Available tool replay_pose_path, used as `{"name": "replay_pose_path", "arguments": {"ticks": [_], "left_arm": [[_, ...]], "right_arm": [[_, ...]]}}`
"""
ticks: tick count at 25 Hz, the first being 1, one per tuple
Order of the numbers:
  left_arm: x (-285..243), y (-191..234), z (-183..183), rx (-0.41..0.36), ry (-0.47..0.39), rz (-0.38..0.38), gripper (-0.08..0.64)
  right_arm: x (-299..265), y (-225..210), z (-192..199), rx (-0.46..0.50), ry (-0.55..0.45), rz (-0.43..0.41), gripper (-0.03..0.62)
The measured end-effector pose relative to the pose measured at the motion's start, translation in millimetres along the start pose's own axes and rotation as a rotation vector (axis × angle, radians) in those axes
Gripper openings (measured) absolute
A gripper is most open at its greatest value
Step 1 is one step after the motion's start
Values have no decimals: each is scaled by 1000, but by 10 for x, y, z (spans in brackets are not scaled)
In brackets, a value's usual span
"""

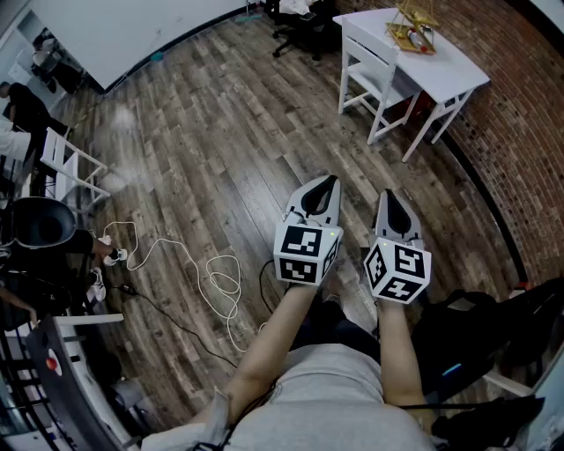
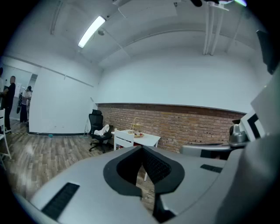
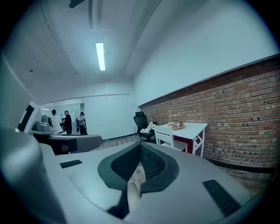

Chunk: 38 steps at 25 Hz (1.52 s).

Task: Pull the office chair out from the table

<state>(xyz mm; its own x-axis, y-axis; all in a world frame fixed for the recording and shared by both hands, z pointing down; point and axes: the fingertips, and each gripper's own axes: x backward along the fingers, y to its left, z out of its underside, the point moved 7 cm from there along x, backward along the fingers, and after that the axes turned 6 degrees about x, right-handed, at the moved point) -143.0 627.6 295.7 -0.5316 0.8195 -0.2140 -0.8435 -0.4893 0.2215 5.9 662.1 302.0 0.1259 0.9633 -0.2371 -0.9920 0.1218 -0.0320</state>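
The black office chair [image 1: 298, 19] stands far across the wood floor, beside the far end of a white table [image 1: 458, 72]; something white lies on its seat [image 2: 101, 130]. A white wooden chair [image 1: 370, 70] sits at the table's near side. My left gripper [image 1: 328, 182] and right gripper [image 1: 389, 195] are held side by side in front of me, well short of the table, both shut with nothing between the jaws. Each gripper view looks over its shut jaws toward the office chair [image 3: 141, 126] and the table [image 3: 189, 128].
A brick wall [image 1: 520, 150] runs behind the table. White and black cables [image 1: 211, 282] loop on the floor to my left. A white chair [image 1: 70, 167] and dark gear stand at the left edge, a black bag [image 1: 467, 339] at my right. People [image 3: 65, 122] stand far off.
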Motion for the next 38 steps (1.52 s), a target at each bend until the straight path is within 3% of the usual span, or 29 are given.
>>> {"name": "replay_pose_path", "arguments": {"ticks": [25, 31, 38], "left_arm": [[-319, -246, 133, -23, 10, -39, 14], [-448, -23, 108, -6, 14, -71, 14], [-1034, 365, -54, -9, 11, -48, 14]], "right_arm": [[-161, -440, 102, -16, 6, -47, 15], [-419, -487, 74, -19, 12, -42, 14], [-1108, -446, -29, -4, 15, -43, 14]]}}
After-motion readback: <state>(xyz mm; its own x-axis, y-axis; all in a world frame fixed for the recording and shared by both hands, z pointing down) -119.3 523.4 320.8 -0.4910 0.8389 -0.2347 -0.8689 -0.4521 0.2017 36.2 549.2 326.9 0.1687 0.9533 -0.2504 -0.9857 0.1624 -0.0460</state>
